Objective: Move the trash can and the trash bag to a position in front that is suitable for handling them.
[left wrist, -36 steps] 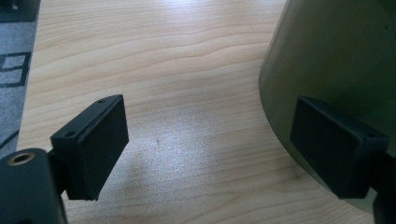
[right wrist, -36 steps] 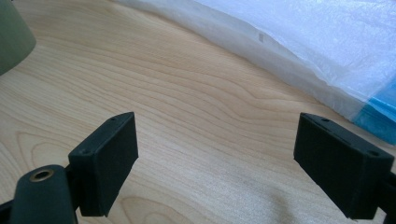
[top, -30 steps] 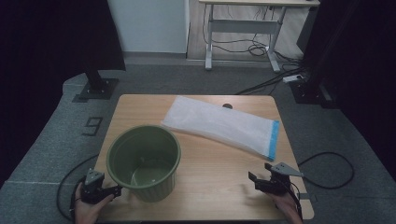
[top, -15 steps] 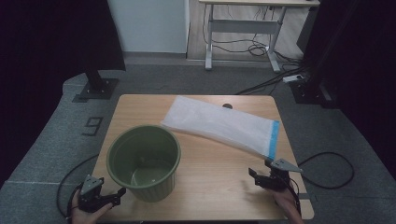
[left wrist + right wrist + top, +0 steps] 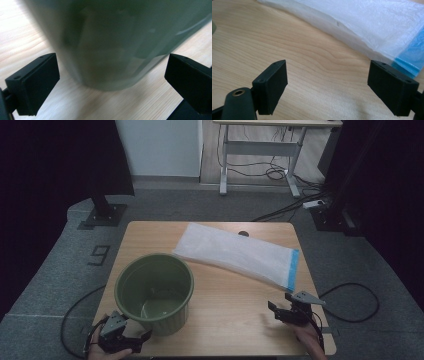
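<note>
A dark green bucket stands upright on the wooden table, near its front left. My left gripper is at the near table edge, just in front of the bucket's base, pointing at it. Its jaws have just been opening and stand wide. In the left gripper view the bucket wall looms between the pads, which stay clear of it. My right gripper hovers open near the front right corner, nothing between its jaws. A clear plastic bag with a blue strip lies beyond it.
In the right gripper view bare wood lies under my right gripper, and the bag fills the far right. A desk frame and cables stand on the floor behind the table. A black stand base sits at back left.
My left gripper has drawn back from the bucket's left side toward the near table edge and a little to the right. The right gripper has stayed put.
</note>
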### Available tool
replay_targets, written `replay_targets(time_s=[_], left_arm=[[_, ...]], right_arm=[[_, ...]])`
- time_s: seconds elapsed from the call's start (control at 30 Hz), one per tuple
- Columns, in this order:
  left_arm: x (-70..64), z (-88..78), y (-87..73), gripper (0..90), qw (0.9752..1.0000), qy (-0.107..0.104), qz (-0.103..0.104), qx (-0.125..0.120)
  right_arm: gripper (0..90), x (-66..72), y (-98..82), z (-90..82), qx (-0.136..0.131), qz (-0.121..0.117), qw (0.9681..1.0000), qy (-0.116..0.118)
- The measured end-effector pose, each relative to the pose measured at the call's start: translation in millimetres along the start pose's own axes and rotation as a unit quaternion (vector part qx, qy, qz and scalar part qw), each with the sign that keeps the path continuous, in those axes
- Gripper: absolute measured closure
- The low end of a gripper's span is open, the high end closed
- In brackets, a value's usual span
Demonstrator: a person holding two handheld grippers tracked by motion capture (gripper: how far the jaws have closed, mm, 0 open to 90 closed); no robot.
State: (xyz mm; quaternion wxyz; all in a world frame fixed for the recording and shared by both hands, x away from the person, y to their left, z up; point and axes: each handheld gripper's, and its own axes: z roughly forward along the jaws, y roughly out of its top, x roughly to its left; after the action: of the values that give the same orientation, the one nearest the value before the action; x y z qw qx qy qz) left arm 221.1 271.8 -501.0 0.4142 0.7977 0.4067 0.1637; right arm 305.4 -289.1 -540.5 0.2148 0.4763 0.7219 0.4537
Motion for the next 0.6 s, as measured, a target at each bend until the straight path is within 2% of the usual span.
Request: replay_targets(time_s=[0.1, 0.27, 0.43, 0.6], left_arm=[[-2.0, 5.2, 5.1, 0.0, 1.0000, -0.003, 0.009, -0.001], [-4.1, 19.6, 15.6, 0.0, 0.9992, -0.021, 0.032, -0.001], [-4.0, 32.1, 25.2, 0.0, 0.9990, -0.024, 0.036, -0.004], [-6.6, 49.8, 39.8, 1.9, 0.9982, -0.033, 0.050, -0.004]], right_arm=[[15.7, 0.3, -1.7, -1.6, 0.002, -0.003, 1.0000, -0.004], [16.6, -0.2, -8.5, -9.0, 0.004, 0.001, 0.9998, -0.018], [16.9, 1.9, -13.6, -14.0, 0.008, -0.001, 0.9996, -0.026], [17.0, 3.6, -16.9, -18.9, 0.008, -0.004, 0.9994, -0.035]])
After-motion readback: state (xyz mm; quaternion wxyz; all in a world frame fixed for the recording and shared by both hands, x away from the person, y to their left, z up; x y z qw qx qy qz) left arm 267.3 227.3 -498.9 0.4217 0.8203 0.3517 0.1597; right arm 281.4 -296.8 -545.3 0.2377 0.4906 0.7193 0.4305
